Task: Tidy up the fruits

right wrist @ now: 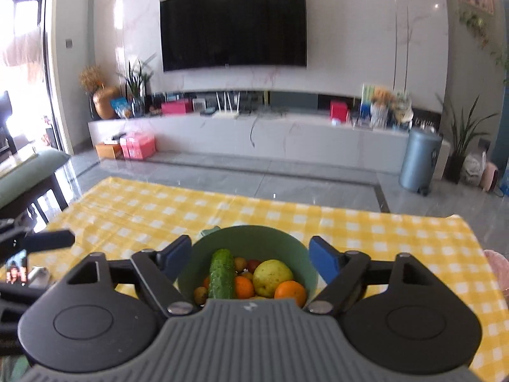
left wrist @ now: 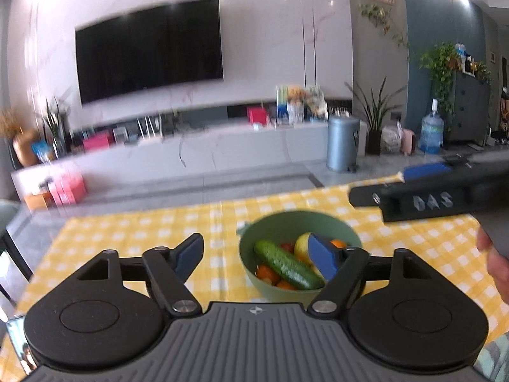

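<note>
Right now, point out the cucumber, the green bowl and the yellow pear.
cucumber (right wrist: 221, 275): right wrist view, middle of its dark green skin.
green bowl (right wrist: 254, 238): right wrist view, bare inner wall at the far side.
yellow pear (right wrist: 273, 275): right wrist view, centre of its rounded face.

Big black TV (right wrist: 233, 25) on white marble wall (right wrist: 366, 47), low grey cabinet (right wrist: 286, 143) below w/ clutter. Grey glossy tile floor (right wrist: 222, 175), blue-grey bin (right wrist: 418, 162), potted plants (right wrist: 461, 140) right, bright window (right wrist: 22, 47) left.

Bowl (right wrist: 286, 242) base hidden behind tool, television (left wrist: 149, 51) blurred
</note>
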Tool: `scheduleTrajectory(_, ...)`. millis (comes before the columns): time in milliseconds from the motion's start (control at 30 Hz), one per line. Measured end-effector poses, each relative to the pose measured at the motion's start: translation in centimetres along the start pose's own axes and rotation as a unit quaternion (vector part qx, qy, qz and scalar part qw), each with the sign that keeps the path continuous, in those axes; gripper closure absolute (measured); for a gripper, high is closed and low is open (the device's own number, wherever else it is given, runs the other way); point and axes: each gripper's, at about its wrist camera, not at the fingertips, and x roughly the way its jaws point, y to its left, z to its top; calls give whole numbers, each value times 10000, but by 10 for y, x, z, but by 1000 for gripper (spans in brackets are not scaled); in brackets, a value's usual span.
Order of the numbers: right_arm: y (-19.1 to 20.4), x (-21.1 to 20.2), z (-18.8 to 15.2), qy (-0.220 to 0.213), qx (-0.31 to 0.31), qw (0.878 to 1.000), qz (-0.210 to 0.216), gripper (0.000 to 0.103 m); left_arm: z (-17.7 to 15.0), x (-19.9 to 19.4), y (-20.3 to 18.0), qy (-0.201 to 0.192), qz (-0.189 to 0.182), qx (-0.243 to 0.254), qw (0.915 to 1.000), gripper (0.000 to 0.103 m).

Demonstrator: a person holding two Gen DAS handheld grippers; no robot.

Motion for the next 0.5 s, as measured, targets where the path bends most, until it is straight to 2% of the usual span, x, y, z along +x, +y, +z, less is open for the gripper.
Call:
scheduleTrajectory(67,0,-24,-10,-191,44,9998,-39,18,-3,-14,-8,-215,95,200,9995,11)
scheduleTrajectory(167,5,-51,-29,-377,-33,9990,-238,11,-8,-26,-15,-307,293,374,9984,9)
scheduleTrajectory(300,8,-85,-62,-640,109,9967,-489,4,-19,-38,-17,-434,388,310,9978,9)
scheduleTrajectory(367,10,-97,-77,-696,257,9957,-560,4,-27,-39,-15,-402,340,155,9985,8)
scheduleTrajectory(500,20,-113,-103,-767,385,9938,-707,4,-43,-36,-13,-80,208,63,9997,7)
